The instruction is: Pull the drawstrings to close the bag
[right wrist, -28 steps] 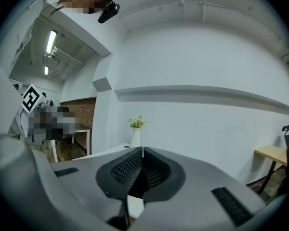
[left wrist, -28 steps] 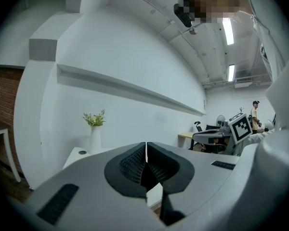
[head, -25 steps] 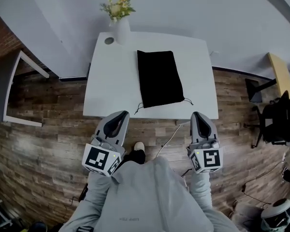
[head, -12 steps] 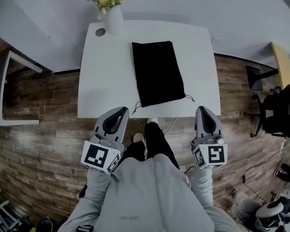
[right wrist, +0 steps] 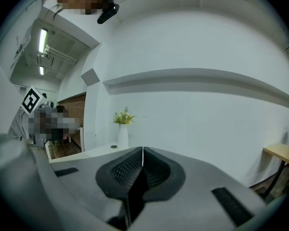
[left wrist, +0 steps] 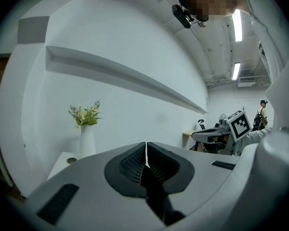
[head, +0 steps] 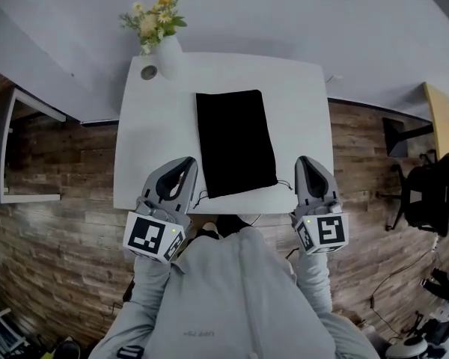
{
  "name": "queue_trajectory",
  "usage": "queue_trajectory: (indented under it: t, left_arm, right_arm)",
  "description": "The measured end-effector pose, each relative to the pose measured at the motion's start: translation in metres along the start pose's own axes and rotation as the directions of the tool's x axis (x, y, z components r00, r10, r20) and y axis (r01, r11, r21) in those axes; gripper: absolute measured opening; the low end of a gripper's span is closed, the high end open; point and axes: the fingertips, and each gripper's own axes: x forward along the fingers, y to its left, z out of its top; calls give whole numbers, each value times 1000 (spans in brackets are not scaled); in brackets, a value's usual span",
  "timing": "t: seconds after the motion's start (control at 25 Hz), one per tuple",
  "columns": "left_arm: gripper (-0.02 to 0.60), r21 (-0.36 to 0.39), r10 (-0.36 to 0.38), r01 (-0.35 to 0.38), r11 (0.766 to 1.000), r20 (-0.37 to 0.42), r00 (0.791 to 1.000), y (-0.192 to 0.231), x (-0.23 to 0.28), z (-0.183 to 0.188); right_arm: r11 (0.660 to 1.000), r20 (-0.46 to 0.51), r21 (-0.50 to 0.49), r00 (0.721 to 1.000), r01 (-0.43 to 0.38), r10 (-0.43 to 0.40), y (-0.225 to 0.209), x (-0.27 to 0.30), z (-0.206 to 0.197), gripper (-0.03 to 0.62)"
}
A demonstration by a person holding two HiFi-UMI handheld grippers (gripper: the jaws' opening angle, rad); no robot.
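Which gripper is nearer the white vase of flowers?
Left. The left gripper is on the same side as the white vase; the right gripper lies beyond the black fabric bag.

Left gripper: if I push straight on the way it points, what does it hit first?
Likely the black bag at its left edge, or the white table beside it; the left gripper, jaws shut, aims along that edge. Its height is unclear. The vase stands off left.

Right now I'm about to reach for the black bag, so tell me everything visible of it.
The black bag is a plain, matte, cloth-looking rectangle lying flat on the white table, its long side running away from the person. Its near end lies by the table's front edge, where thin drawstrings trail from both corners.
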Motion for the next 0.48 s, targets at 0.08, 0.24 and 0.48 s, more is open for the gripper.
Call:
queue_trajectory:
  t: [0.08,0.24,0.48]
  left_arm:
    - [32,7,7,-7,1000,12,1000,3,13,10]
    - [32,15,31,-31,999,22,999,9,31,18]
    - [32,11,66,-66,998,17,998,18,42,19]
  right_arm:
    - [1000,14,-8,1000,-10,10,-13,12,8,25]
    - [999,34,-20,999,-28,28,-34,31,17,25]
    - [999,26,-19,999,-42,43,-46,43,15,25]
